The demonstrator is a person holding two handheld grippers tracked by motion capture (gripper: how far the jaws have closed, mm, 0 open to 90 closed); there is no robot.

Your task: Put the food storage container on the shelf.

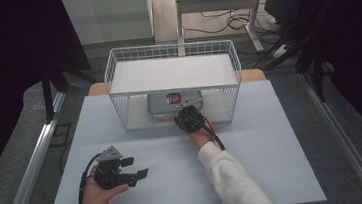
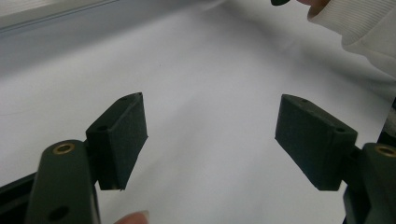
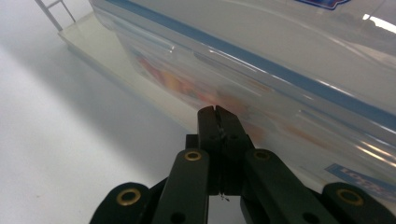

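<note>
From the high view, a white table [image 1: 256,175] carries a white wire rack [image 1: 175,85] with two levels at its far side. On the lower level of the rack lies a clear plastic container [image 1: 175,104] with a grey lid and a small coloured label. The right gripper [image 1: 188,118] is at the open front of the rack, touching or almost touching the near edge of the container; the right hand [image 1: 201,136] and a white sleeve [image 1: 231,177] come behind it. The left gripper [image 1: 134,168] is held low over the near left part of the table, well apart from the rack, in the left hand [image 1: 93,196]. Its jaws are spread wide and there is nothing between them.

In the left gripper view, the two black jaws stand far apart over the bare table [image 2: 205,93], and nothing is between them. The white sleeve [image 2: 359,28] shows at the top right corner.

In the right gripper view, the right gripper [image 3: 217,112] has its jaws pressed together, with no gap that I can see. The tips are just at the side wall of the clear container [image 3: 261,65], under its blue lid seal. I cannot tell if they pinch some thin edge of it or only touch it.
</note>
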